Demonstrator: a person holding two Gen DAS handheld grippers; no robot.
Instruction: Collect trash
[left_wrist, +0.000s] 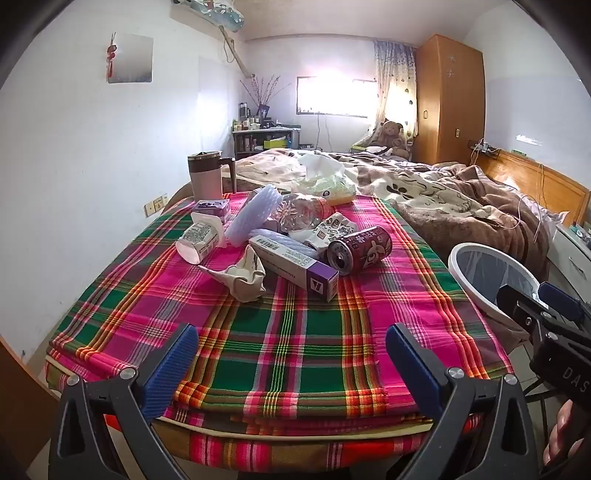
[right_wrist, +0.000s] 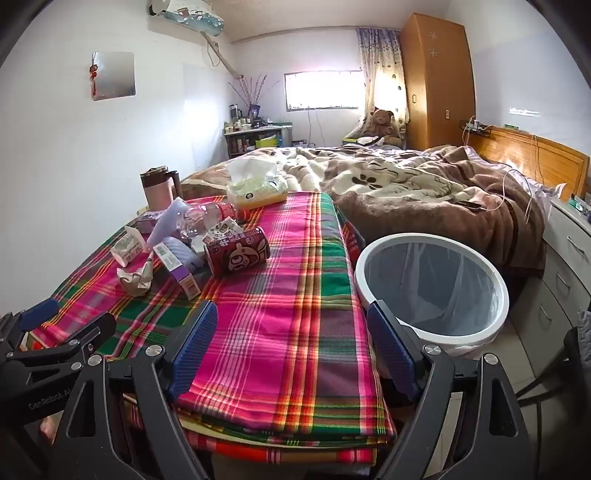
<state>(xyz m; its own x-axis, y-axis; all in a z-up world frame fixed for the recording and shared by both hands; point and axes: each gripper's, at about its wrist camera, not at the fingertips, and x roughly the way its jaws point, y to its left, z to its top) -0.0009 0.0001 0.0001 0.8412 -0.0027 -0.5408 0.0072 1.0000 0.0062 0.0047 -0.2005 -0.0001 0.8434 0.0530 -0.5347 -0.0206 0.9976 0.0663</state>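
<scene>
Fingers first: both grippers hang over the near edge of the desk (left_wrist: 280, 332) with their blue pads spread wide and nothing between them. The left gripper (left_wrist: 291, 365) faces straight up the plaid cloth toward the litter; the right gripper (right_wrist: 291, 354) sits further toward the bin side, with the white-rimmed bin (right_wrist: 495, 295) just off its right finger, beside the desk.

Beyond a bare stretch of cloth, the trash lies in a loose heap toward the far left part of the desk. Nearest to the left gripper are a crumpled tissue (left_wrist: 243, 277) and a long purple-ended carton (left_wrist: 295, 271), whose long axis runs slantwise, far-left to near-right. Just to the right of it a dark red can (left_wrist: 360, 249) lies on its side, open end toward the grippers. Behind these sit a tipped yoghurt cup (left_wrist: 199, 240), foam netting (left_wrist: 251, 218) and a clear plastic bottle (left_wrist: 303, 214).

My guess is the left gripper is better placed for the heap, the right for the bin.
</scene>
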